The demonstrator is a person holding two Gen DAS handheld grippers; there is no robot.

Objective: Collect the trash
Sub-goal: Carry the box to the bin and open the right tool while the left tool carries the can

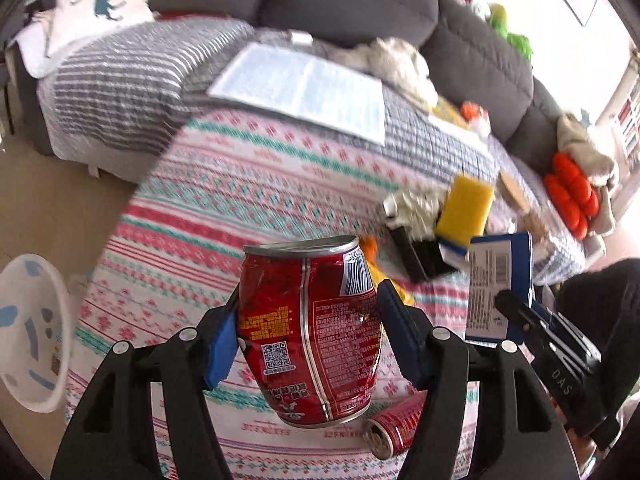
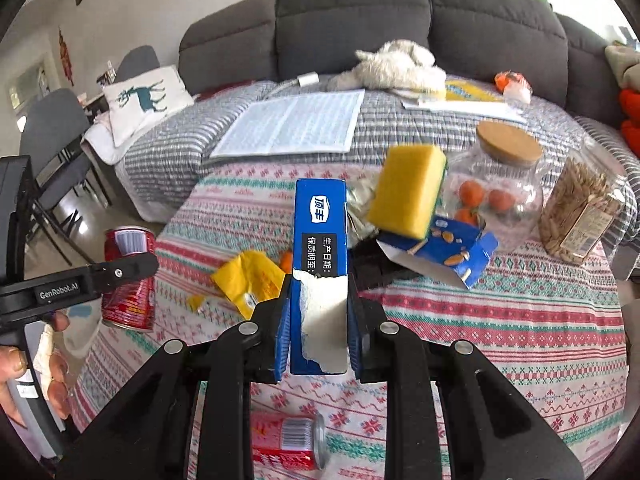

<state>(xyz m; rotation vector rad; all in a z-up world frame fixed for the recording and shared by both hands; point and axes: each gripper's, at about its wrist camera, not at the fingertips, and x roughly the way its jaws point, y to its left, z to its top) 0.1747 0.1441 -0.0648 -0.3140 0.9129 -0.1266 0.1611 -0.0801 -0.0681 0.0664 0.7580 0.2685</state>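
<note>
A: While both hands are full, how much of the rubbish is actually dealt with?

B: Two pieces are picked up, none visibly binned. The left gripper (image 1: 306,322) has its jaws pinching a dented red drink can (image 1: 310,332), held clear above the patterned cloth (image 1: 224,200) on the tabletop. The right gripper (image 2: 318,320) has its jaws pressed onto a flattened blue carton (image 2: 318,240), torn white at its near end and also lifted off the cloth.

A: And the bin?

B: A white bin (image 1: 28,332) stands on the floor at the left edge of the left wrist view, just beside the tabletop. I judge that is where both pieces go; neither is over it yet.

A: What is left on the tabletop?

B: A second red can (image 2: 288,444) lies on its side at the near edge. A crumpled yellow wrapper (image 2: 248,280) sits near the middle, and an opened blue snack box (image 2: 452,252) lies just beyond it with a yellow sponge (image 2: 408,192) propped on it. Whether the sponge counts as trash I cannot tell.

A: The glass jar?

B: The cork-lidded jar (image 2: 500,184) with small oranges and the seed packet (image 2: 580,216) look like keepers. So I judge the job roughly at its midpoint.
</note>
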